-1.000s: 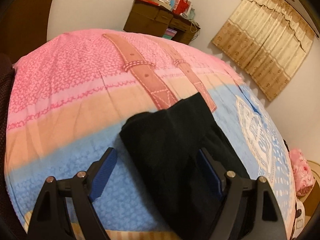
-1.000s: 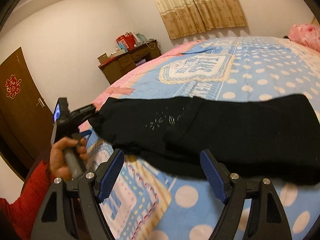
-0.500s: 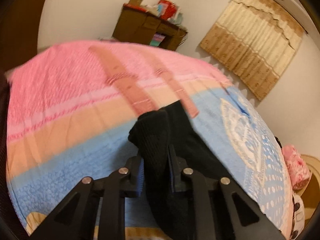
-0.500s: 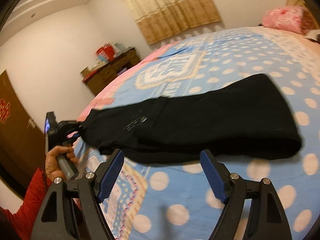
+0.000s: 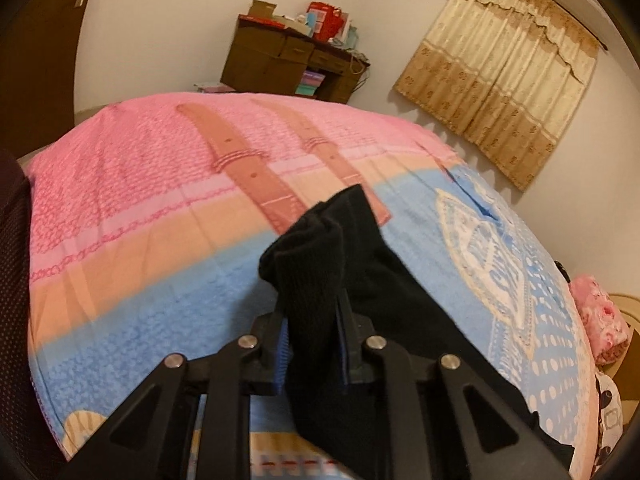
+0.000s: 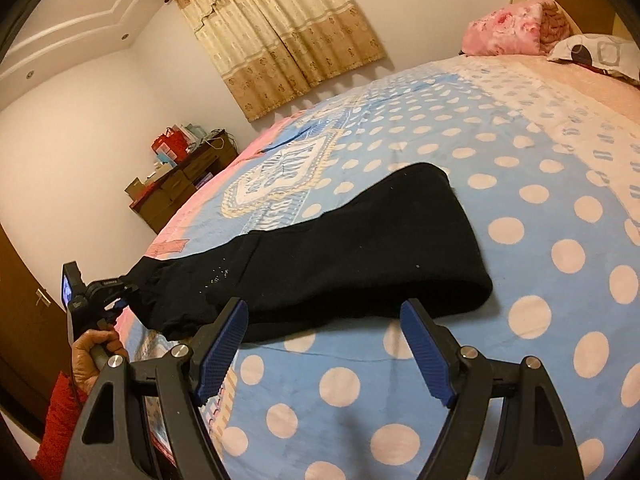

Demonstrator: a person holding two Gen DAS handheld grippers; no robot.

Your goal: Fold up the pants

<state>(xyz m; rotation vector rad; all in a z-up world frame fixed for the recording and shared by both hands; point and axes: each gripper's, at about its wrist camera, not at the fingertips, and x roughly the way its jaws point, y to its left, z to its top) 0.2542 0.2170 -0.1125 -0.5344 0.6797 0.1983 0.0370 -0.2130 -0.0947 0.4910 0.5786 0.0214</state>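
Observation:
Black pants (image 6: pixel 360 252) lie stretched across the blue polka-dot bedspread (image 6: pixel 540 320), folded lengthwise. My left gripper (image 5: pixel 312 344) is shut on the bunched end of the pants (image 5: pixel 316 272), which is lifted a little off the bed. It also shows in the right wrist view (image 6: pixel 120 292) at the far left, held by a hand. My right gripper (image 6: pixel 324 344) is open and empty, hovering just in front of the near edge of the pants, near their middle.
The bedspread turns pink (image 5: pixel 140 168) towards the foot of the bed. A brown desk (image 5: pixel 288 64) with clutter stands by the wall, beside curtains (image 5: pixel 504 88). Pink and patterned pillows (image 6: pixel 508 28) lie at the head. A brown door (image 6: pixel 24 300) is at left.
My left gripper closed on the pants' end and lifted it slightly. My right gripper stayed open and shifted along the pants, now facing their wide end.

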